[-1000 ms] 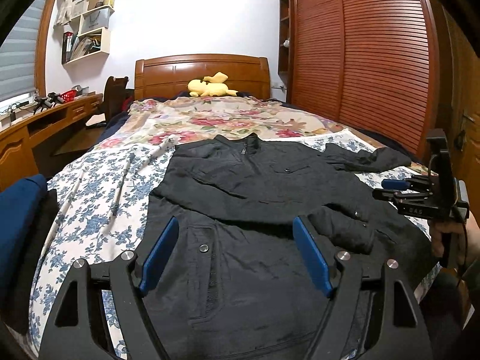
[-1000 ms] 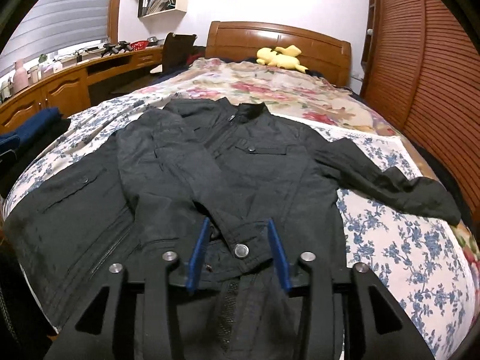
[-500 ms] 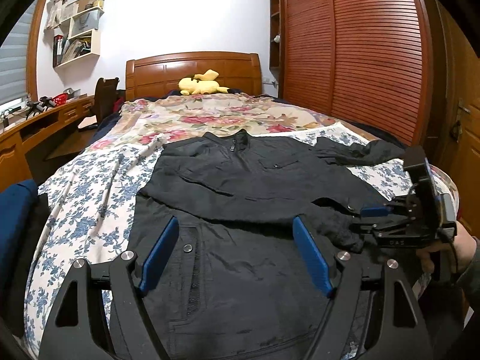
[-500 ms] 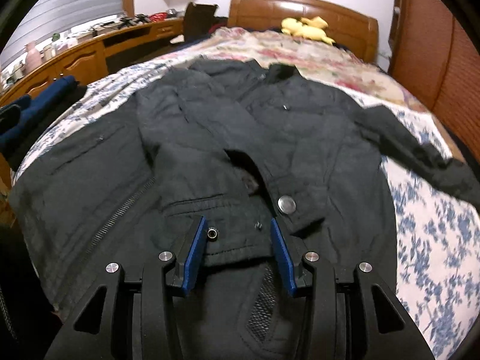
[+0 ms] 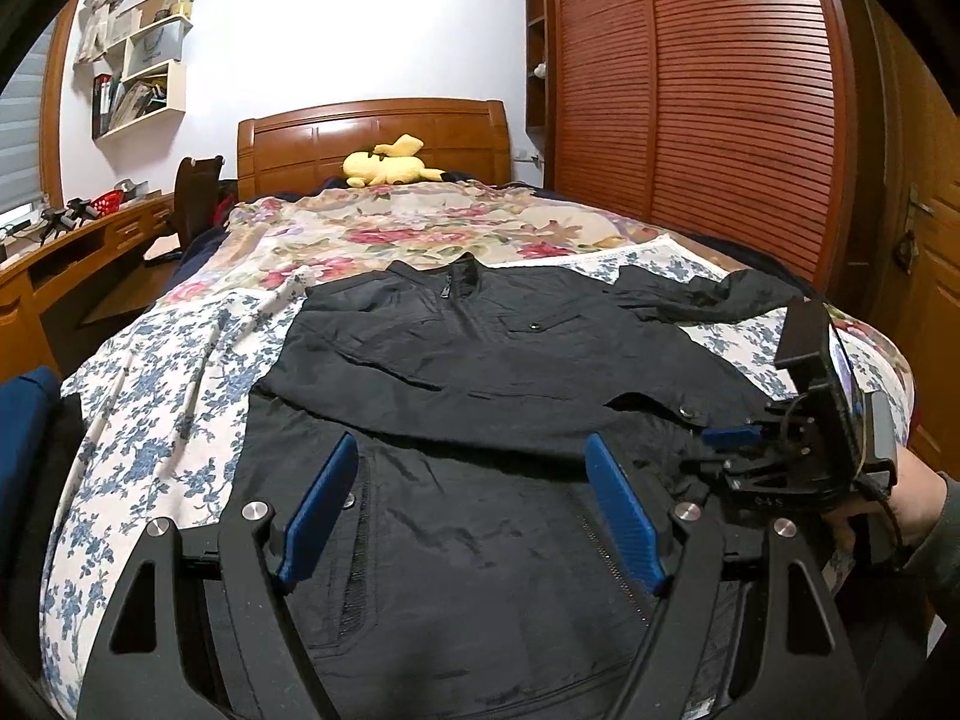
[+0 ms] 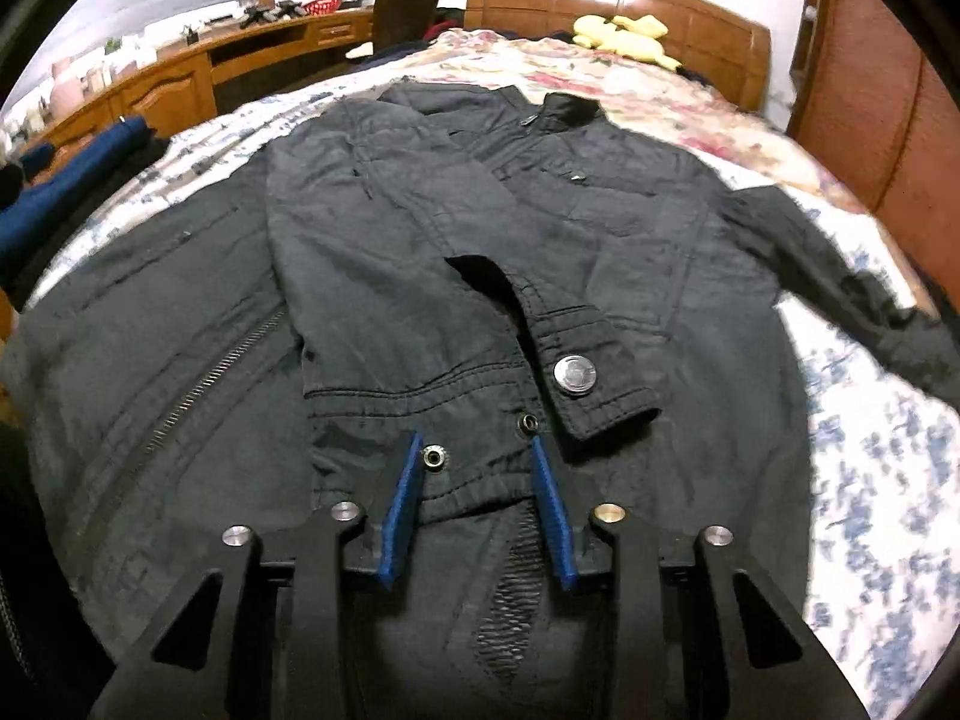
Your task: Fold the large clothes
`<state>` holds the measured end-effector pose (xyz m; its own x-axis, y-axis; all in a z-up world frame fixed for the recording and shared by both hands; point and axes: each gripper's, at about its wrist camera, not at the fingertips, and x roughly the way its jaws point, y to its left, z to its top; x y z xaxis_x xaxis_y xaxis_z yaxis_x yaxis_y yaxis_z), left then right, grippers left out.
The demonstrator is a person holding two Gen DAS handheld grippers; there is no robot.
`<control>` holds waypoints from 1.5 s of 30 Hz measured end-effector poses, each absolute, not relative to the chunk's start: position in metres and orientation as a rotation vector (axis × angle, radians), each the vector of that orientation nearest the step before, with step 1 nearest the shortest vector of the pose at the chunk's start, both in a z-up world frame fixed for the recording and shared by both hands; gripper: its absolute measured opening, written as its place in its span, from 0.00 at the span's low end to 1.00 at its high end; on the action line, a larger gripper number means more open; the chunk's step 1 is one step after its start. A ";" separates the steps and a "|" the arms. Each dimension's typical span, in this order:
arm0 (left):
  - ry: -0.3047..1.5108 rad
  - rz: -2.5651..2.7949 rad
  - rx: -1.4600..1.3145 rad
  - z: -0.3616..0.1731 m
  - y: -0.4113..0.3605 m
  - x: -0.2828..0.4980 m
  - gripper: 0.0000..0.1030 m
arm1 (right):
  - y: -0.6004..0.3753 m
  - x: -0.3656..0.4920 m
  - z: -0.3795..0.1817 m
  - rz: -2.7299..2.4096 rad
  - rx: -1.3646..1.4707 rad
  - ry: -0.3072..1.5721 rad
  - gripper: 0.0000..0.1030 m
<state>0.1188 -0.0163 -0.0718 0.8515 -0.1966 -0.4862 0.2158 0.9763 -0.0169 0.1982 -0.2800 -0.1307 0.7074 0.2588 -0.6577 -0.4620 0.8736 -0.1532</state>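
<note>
Bedroom with a wide bed point(image 5: 180, 360) under a blue-flowered white sheet, and on it a black jacket point(image 5: 480, 360) lies front up, collar toward the wooden headboard point(image 5: 372, 132). One sleeve is folded across the chest, its cuff point(image 6: 480, 396) with a metal snap button point(image 6: 575, 373) resting near the lower front; the other sleeve point(image 5: 708, 294) stretches out over the sheet toward the wardrobe side.

Down at that folded cuff is the right gripper point(image 6: 477, 468). Its jaws have just been closing and its blue pads point(image 6: 403, 510) stand on either side of the cuff's hem, the fabric between them; a small gap shows by each pad, so I cannot tell that they pinch it yet. In the left wrist view the same gripper sits at the jacket's edge, with the person's hand point(image 5: 912, 498) behind it.

Spread wide, the left gripper point(image 5: 474, 480) hovers over the jacket's lower front panel with nothing between its blue pads point(image 5: 318, 510).

Farther up the bed is a rose-patterned quilt point(image 5: 420, 228), and a yellow plush toy point(image 5: 387, 165) rests against the headboard. A louvred wooden wardrobe point(image 5: 690, 90) fills one wall; a wooden desk point(image 6: 180, 72) and a chair point(image 6: 408, 6) run along the other, with white wall shelves point(image 5: 144, 72) above. Dark blue cloth point(image 6: 66, 180) lies beside the bed on the desk side.
</note>
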 end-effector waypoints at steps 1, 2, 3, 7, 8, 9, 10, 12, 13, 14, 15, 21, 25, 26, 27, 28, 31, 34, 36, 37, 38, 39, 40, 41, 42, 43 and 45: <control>0.508 -0.217 0.041 -0.071 -0.019 0.120 0.77 | -0.280 0.198 -0.130 0.392 -0.328 0.665 0.31; 0.507 -0.219 0.042 -0.070 -0.020 0.120 0.77 | -0.282 0.198 -0.128 0.391 -0.321 0.660 0.31; 0.508 -0.222 0.045 -0.070 -0.022 0.120 0.77 | -0.285 0.198 -0.127 0.399 -0.303 0.661 0.31; 0.514 -0.230 0.060 -0.066 -0.030 0.121 0.77 | -0.302 0.191 -0.115 0.423 -0.242 0.635 0.31; 0.516 -0.230 0.067 -0.065 -0.032 0.121 0.77 | -0.308 0.189 -0.111 0.430 -0.225 0.626 0.31; 0.517 -0.230 0.074 -0.064 -0.034 0.122 0.77 | -0.314 0.187 -0.106 0.439 -0.206 0.619 0.31; 0.518 -0.231 0.082 -0.062 -0.036 0.122 0.77 | -0.321 0.185 -0.102 0.446 -0.187 0.607 0.31; 0.522 -0.233 0.087 -0.059 -0.040 0.124 0.77 | -0.331 0.181 -0.096 0.444 -0.170 0.587 0.31; 0.526 -0.238 0.088 -0.057 -0.042 0.126 0.77 | -0.338 0.178 -0.093 0.442 -0.163 0.574 0.31; 0.529 -0.240 0.090 -0.056 -0.043 0.128 0.77 | -0.344 0.177 -0.091 0.439 -0.156 0.565 0.31; 0.532 -0.240 0.094 -0.055 -0.046 0.130 0.77 | -0.351 0.175 -0.088 0.436 -0.148 0.556 0.31; 0.538 -0.266 0.089 -0.056 -0.062 0.142 0.77 | -0.379 0.163 -0.078 0.409 -0.121 0.521 0.31; 0.545 -0.295 0.095 -0.063 -0.077 0.157 0.77 | -0.396 0.159 -0.076 0.382 -0.112 0.509 0.31; 0.548 -0.304 0.095 -0.067 -0.080 0.163 0.77 | -0.400 0.160 -0.076 0.375 -0.109 0.508 0.31; 0.551 -0.310 0.094 -0.069 -0.084 0.168 0.77 | -0.403 0.161 -0.076 0.369 -0.107 0.509 0.31; 0.556 -0.316 0.091 -0.074 -0.087 0.174 0.77 | -0.407 0.161 -0.076 0.358 -0.104 0.508 0.31; 0.572 -0.328 0.088 -0.087 -0.094 0.193 0.77 | -0.417 0.167 -0.077 0.325 -0.092 0.512 0.31; 0.587 -0.335 0.084 -0.101 -0.101 0.212 0.77 | -0.423 0.173 -0.080 0.289 -0.092 0.521 0.32; 0.595 -0.336 0.081 -0.109 -0.103 0.221 0.77 | -0.429 0.180 -0.081 0.265 -0.098 0.525 0.32; 0.600 -0.335 0.077 -0.114 -0.102 0.226 0.77 | -0.430 0.185 -0.081 0.255 -0.099 0.527 0.33; 0.603 -0.335 0.074 -0.117 -0.102 0.228 0.77 | -0.433 0.190 -0.081 0.243 -0.100 0.529 0.35; 0.611 -0.335 0.067 -0.121 -0.101 0.230 0.77 | -0.437 0.196 -0.082 0.229 -0.101 0.530 0.37; 0.619 -0.343 0.056 -0.124 -0.100 0.231 0.77 | -0.442 0.202 -0.081 0.213 -0.103 0.530 0.41; 0.623 -0.351 0.048 -0.126 -0.099 0.232 0.77 | -0.447 0.206 -0.080 0.196 -0.104 0.530 0.45; 0.626 -0.357 0.043 -0.128 -0.099 0.232 0.77 | -0.451 0.211 -0.079 0.179 -0.105 0.530 0.50; 0.627 -0.360 0.042 -0.130 -0.100 0.231 0.77 | -0.456 0.218 -0.077 0.163 -0.104 0.530 0.51; 0.624 -0.367 0.038 -0.131 -0.100 0.231 0.77 | -0.468 0.233 -0.075 0.138 -0.103 0.530 0.55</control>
